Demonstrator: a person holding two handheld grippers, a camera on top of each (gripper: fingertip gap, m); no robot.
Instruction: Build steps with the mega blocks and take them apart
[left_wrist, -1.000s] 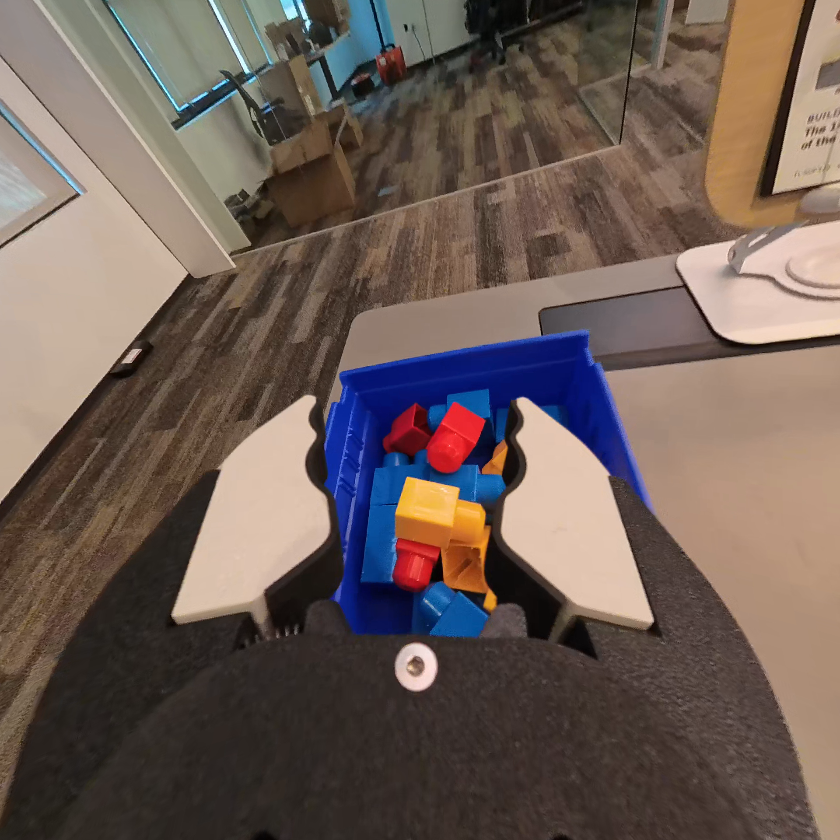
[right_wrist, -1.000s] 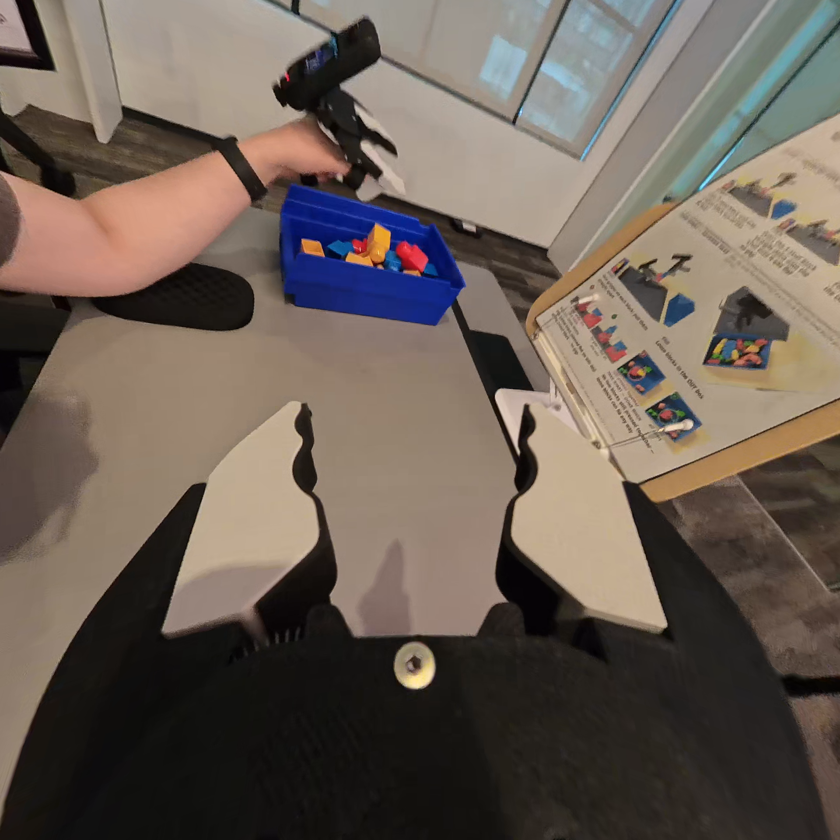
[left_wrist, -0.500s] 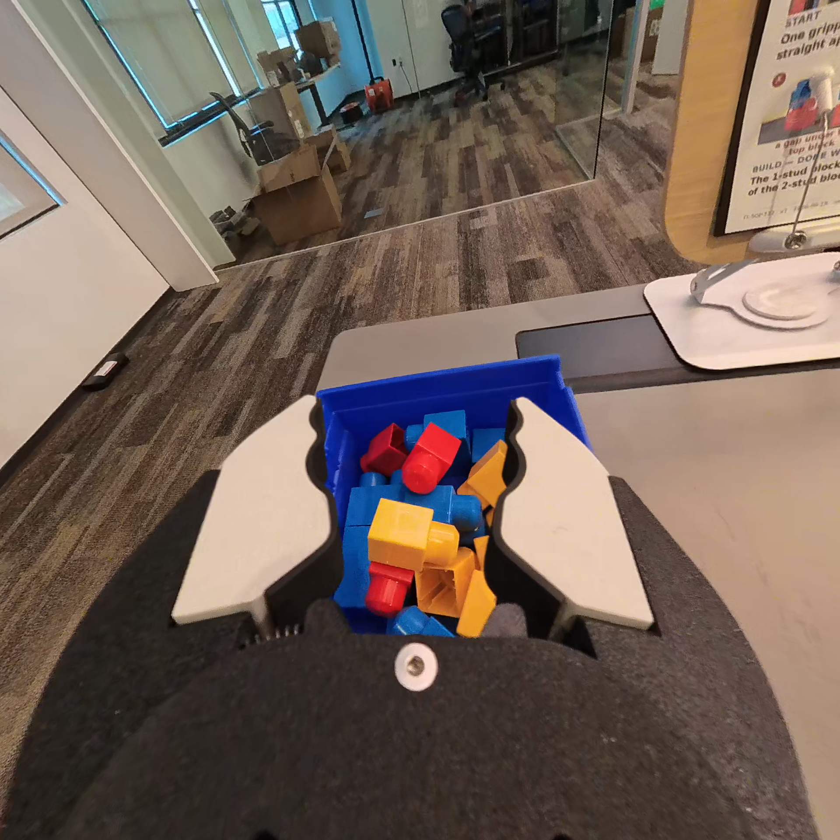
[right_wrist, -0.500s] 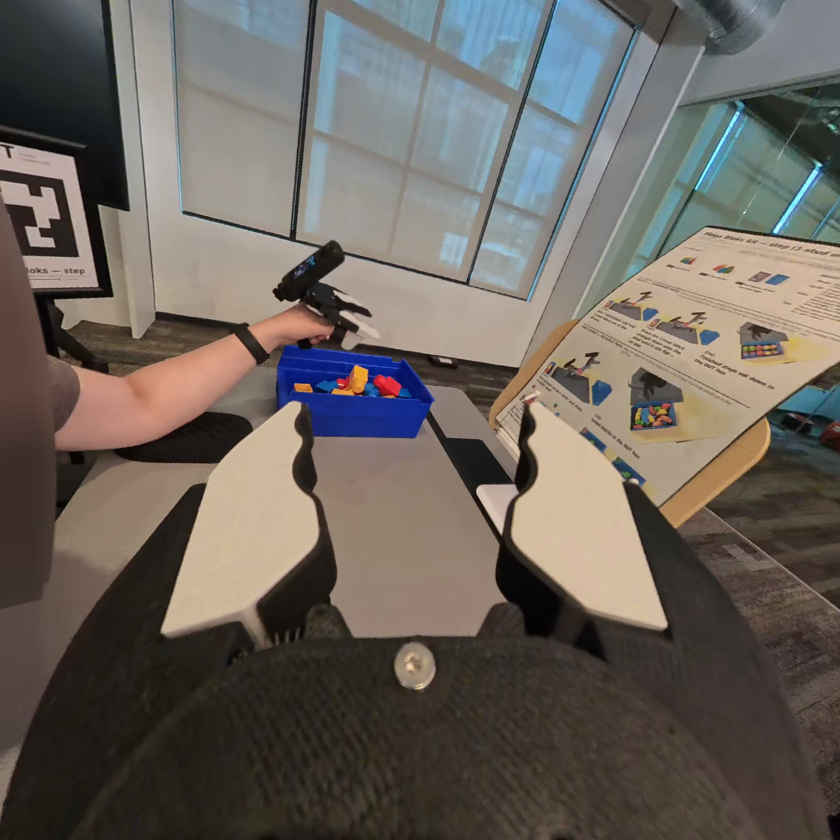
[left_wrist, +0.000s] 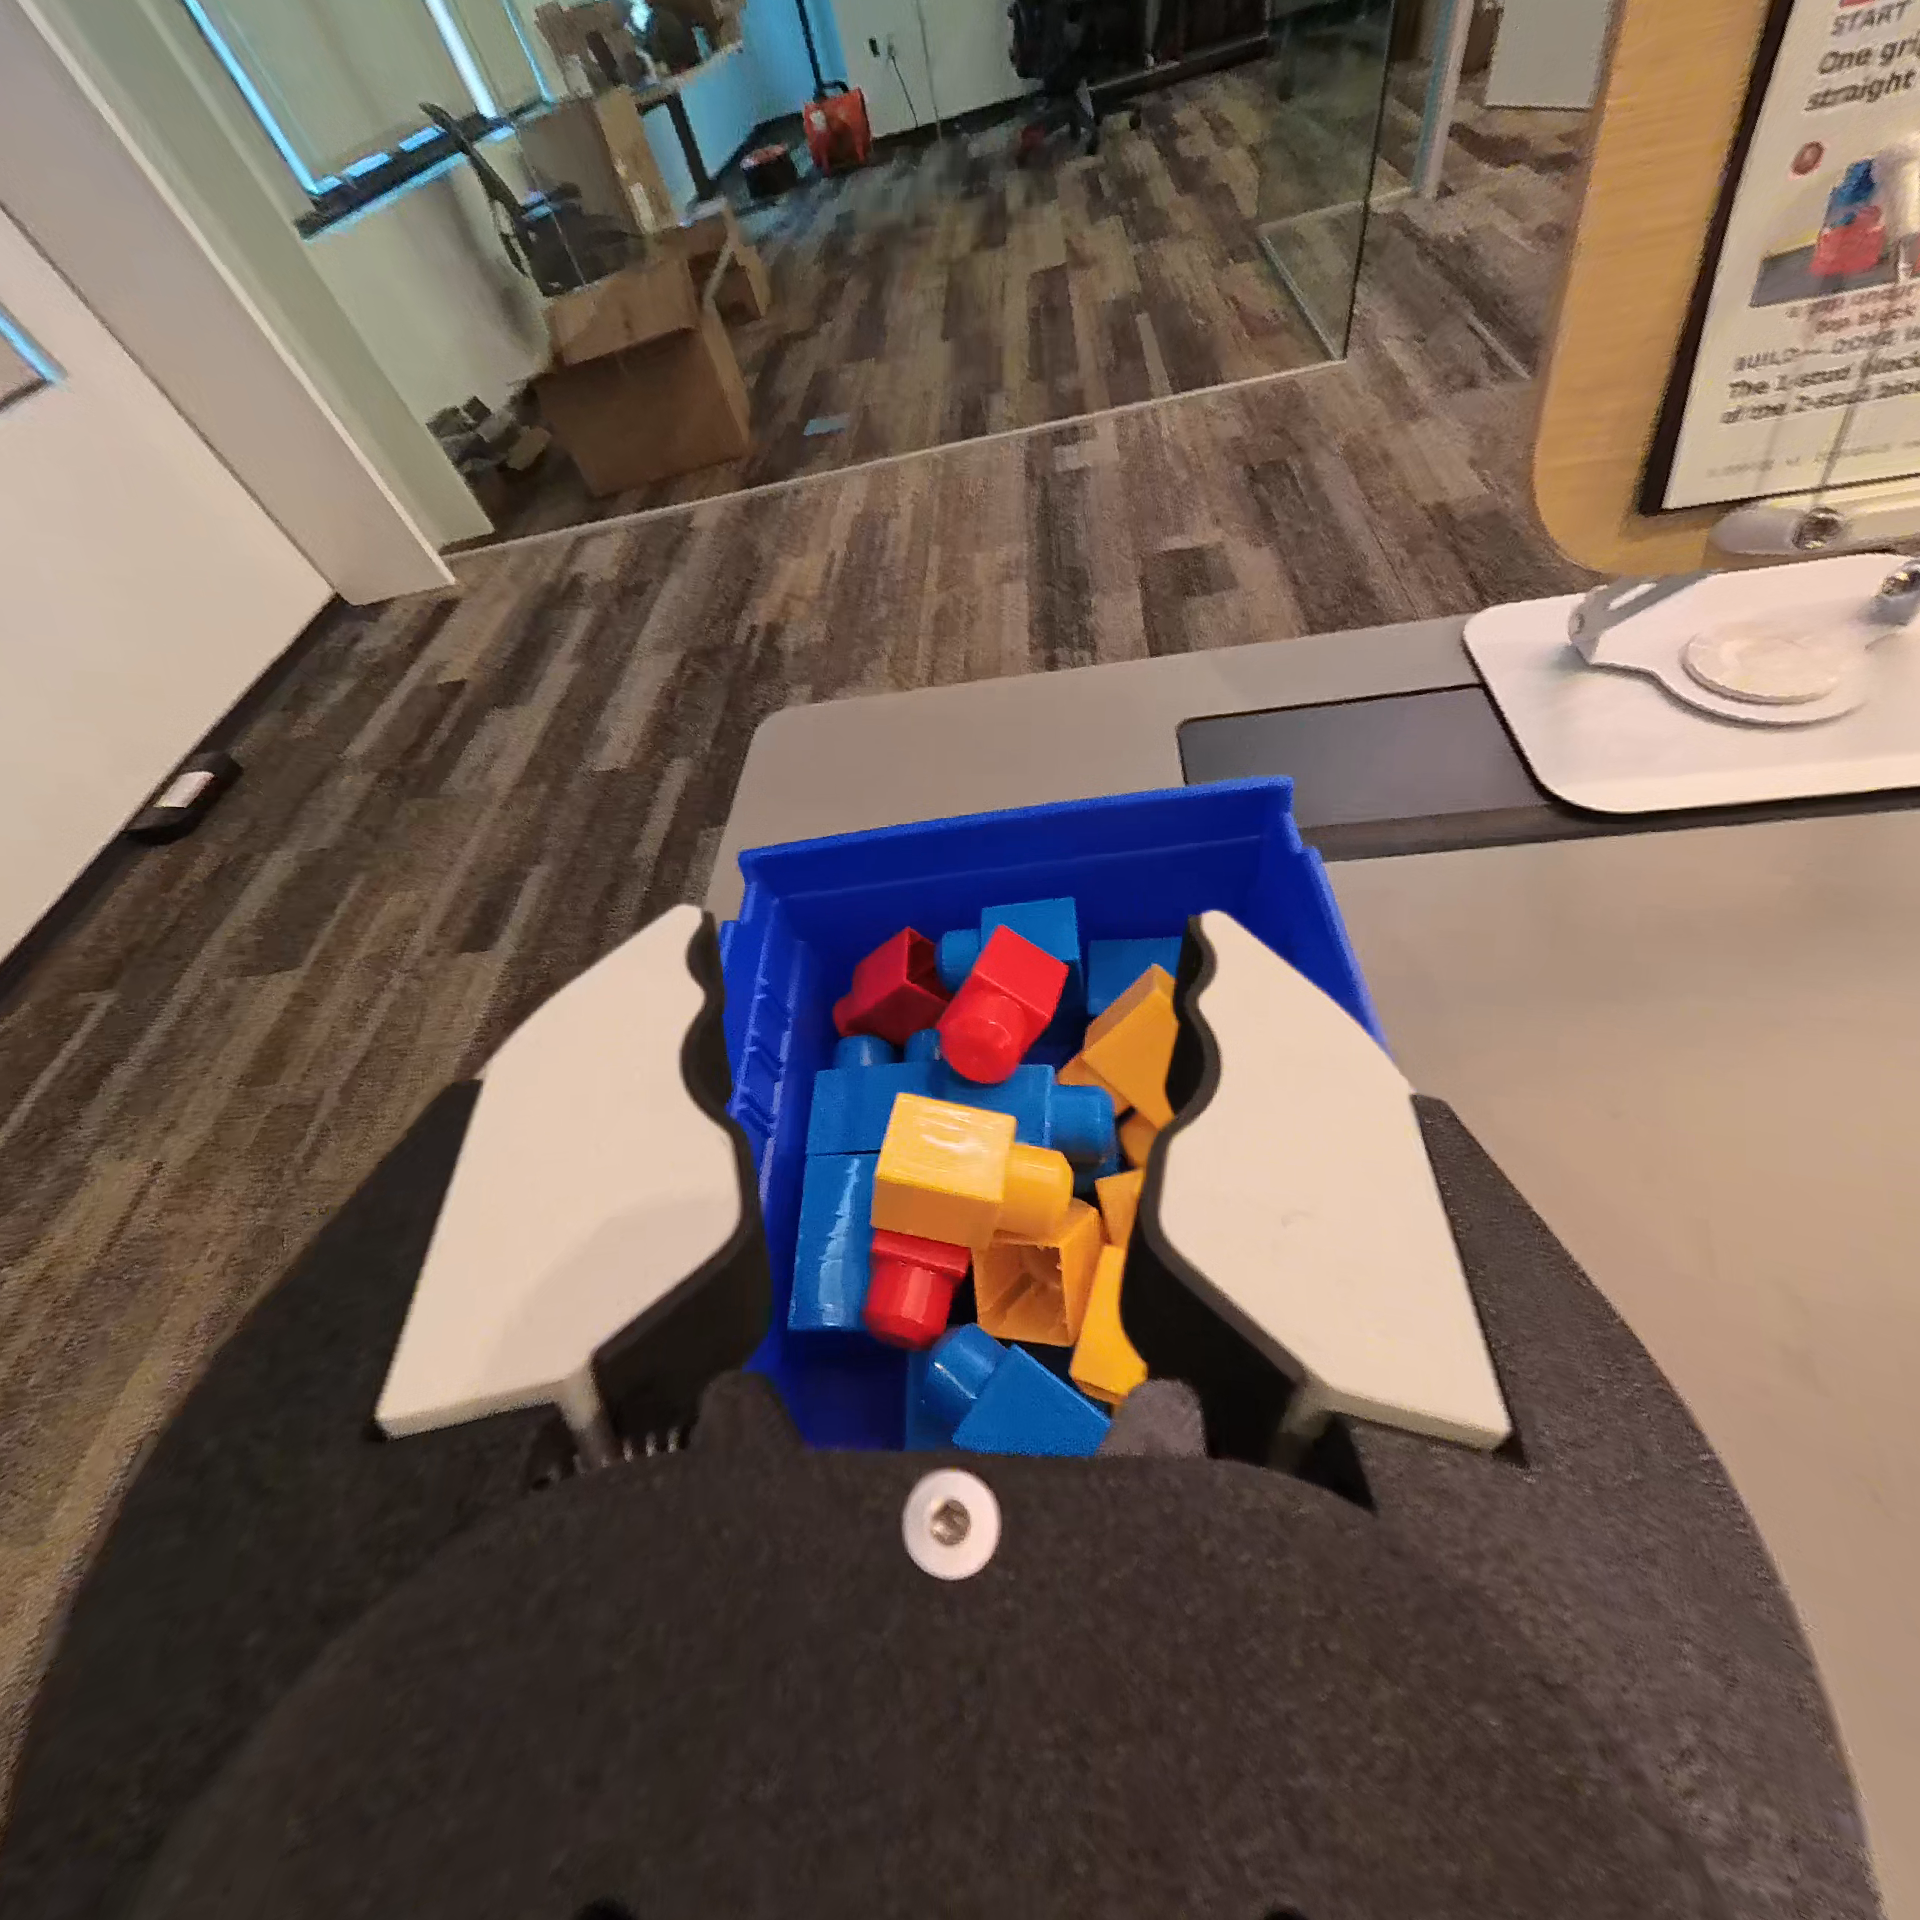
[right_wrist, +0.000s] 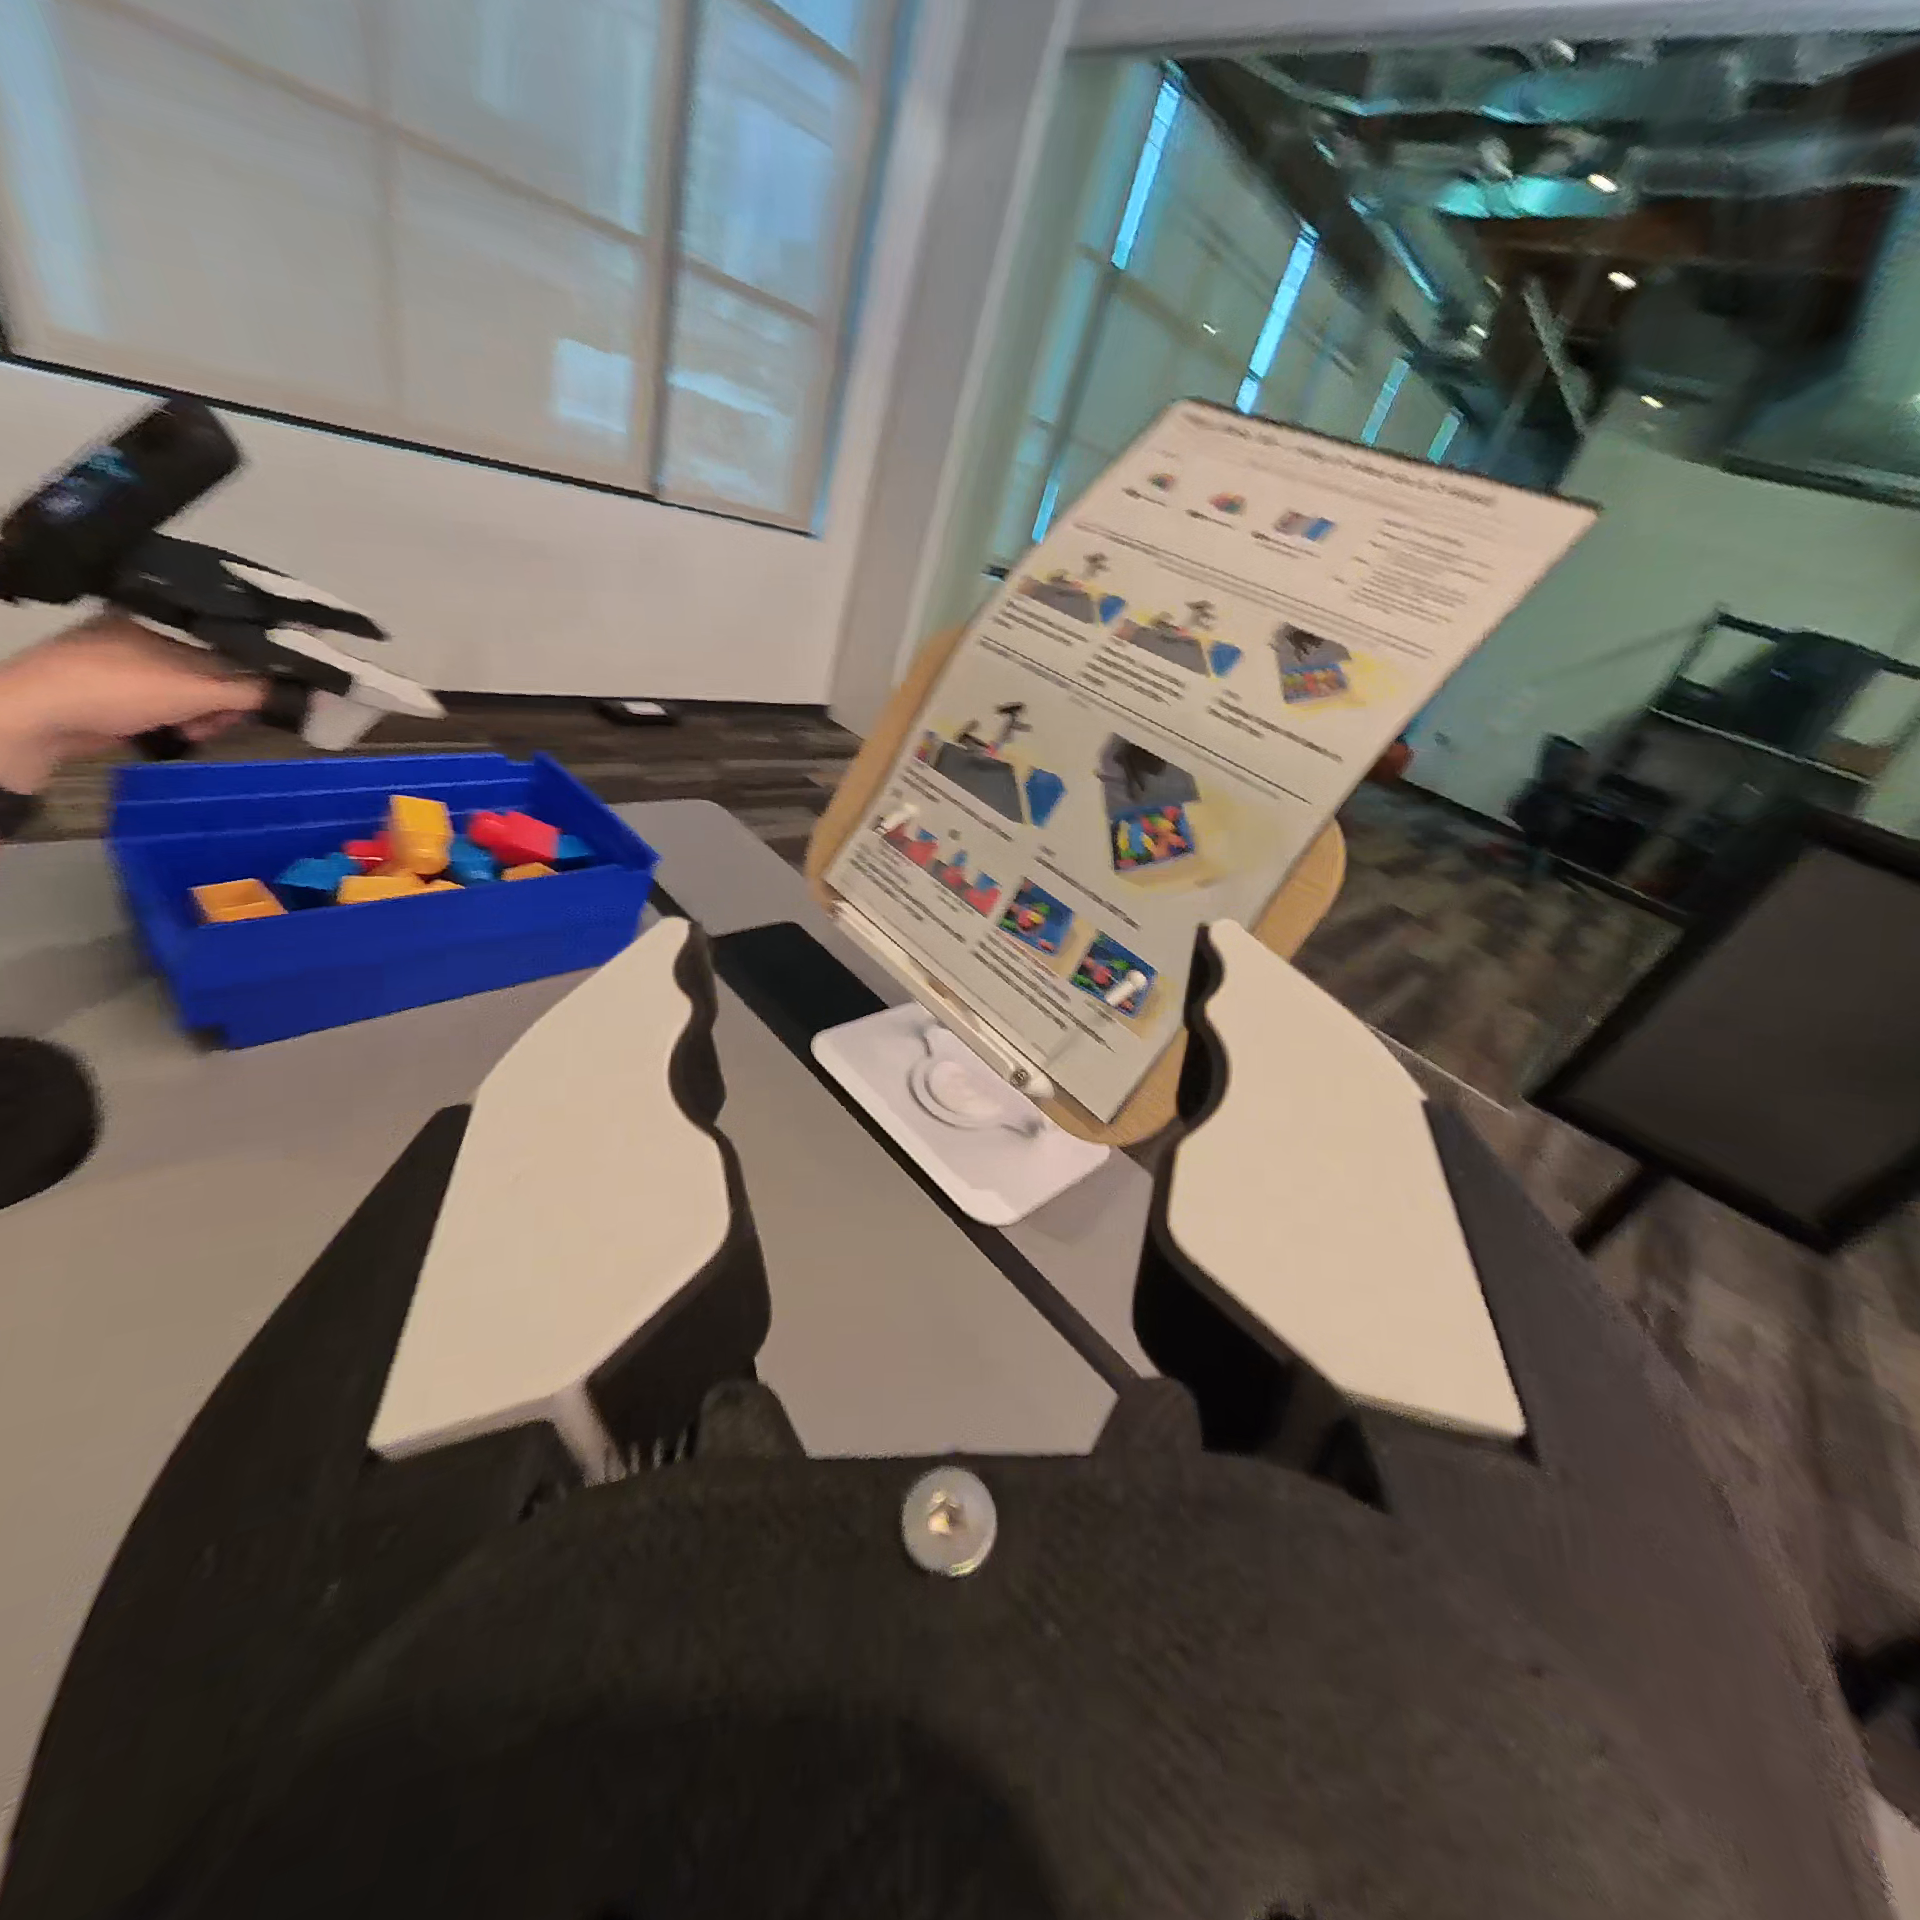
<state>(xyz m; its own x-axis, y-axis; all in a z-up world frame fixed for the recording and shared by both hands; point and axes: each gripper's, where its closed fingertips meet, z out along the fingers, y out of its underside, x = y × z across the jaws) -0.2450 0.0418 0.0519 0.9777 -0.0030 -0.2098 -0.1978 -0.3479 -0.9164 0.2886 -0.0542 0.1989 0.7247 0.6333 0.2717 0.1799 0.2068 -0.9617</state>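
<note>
A blue bin (left_wrist: 1023, 854) on the grey table holds several loose red, blue, yellow and orange mega blocks. A yellow one-stud block (left_wrist: 956, 1169) lies on top of the pile, a red block (left_wrist: 1003, 1003) behind it. My left gripper (left_wrist: 951, 961) hovers above the bin, open and empty, looking down into it. In the right wrist view the bin (right_wrist: 395, 935) sits at the left, with the left gripper (right_wrist: 343, 681) in a hand above it. My right gripper (right_wrist: 951, 961) is open and empty above the table, well to the right of the bin.
An instruction board (right_wrist: 1174, 748) leans on a white stand base (right_wrist: 966, 1122) at the table's far right edge, beside a black strip (right_wrist: 800, 982). A black pad (right_wrist: 36, 1117) lies at the left. The table edge drops to the floor just behind the bin (left_wrist: 883, 748). The tips of one gripper are about 55 cm away from the tips of the other.
The right gripper's view has swung up and then to the right, so the bin moved from centre to the left. The left gripper has stayed over the bin, shifting slightly.
</note>
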